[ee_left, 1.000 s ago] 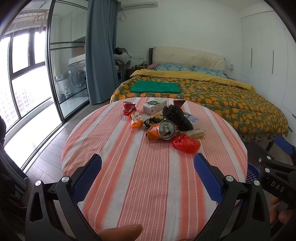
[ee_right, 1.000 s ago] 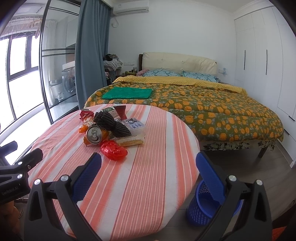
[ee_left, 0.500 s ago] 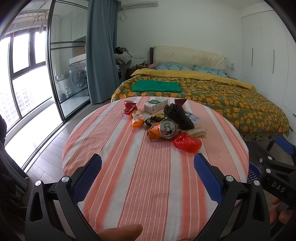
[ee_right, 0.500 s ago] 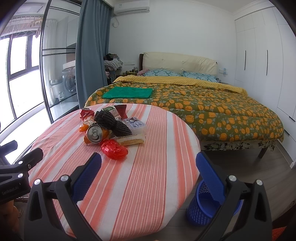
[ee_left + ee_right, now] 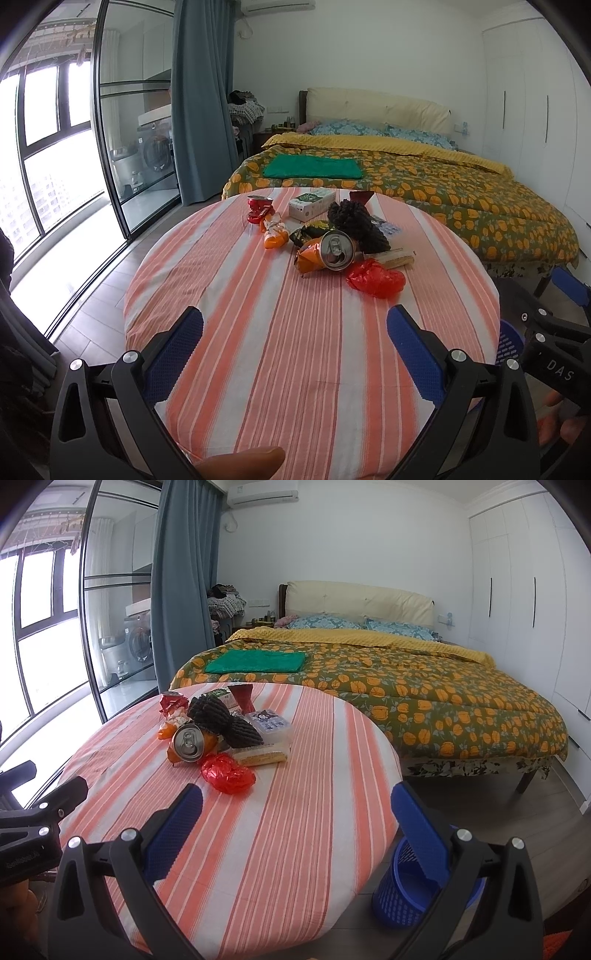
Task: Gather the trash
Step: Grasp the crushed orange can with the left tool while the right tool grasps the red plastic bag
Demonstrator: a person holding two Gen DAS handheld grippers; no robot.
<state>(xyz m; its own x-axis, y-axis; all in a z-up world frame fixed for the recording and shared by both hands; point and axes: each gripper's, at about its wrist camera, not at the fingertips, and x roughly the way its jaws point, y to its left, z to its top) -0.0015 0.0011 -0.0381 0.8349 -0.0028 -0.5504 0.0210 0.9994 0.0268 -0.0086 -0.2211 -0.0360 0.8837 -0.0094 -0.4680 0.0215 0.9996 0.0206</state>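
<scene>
Bench [image 5: 280, 849]: round, striped cloth; all trash in one cluster at far middle, nothing collected yet. Bin [image 5: 406, 897]: blue, on floor just beside bench's right edge; inside looks empty as far as visible. Left gripper [image 5: 295, 354], right gripper [image 5: 297, 830]: jaws spread, holding nothing, well short of cluster. Trash, largest first: black mesh [image 5: 225, 720], white box [image 5: 311, 203], can [image 5: 188, 743] on its side, red wrapper [image 5: 227, 774] nearest. Judgement: task at start; every piece left to bin.
</scene>
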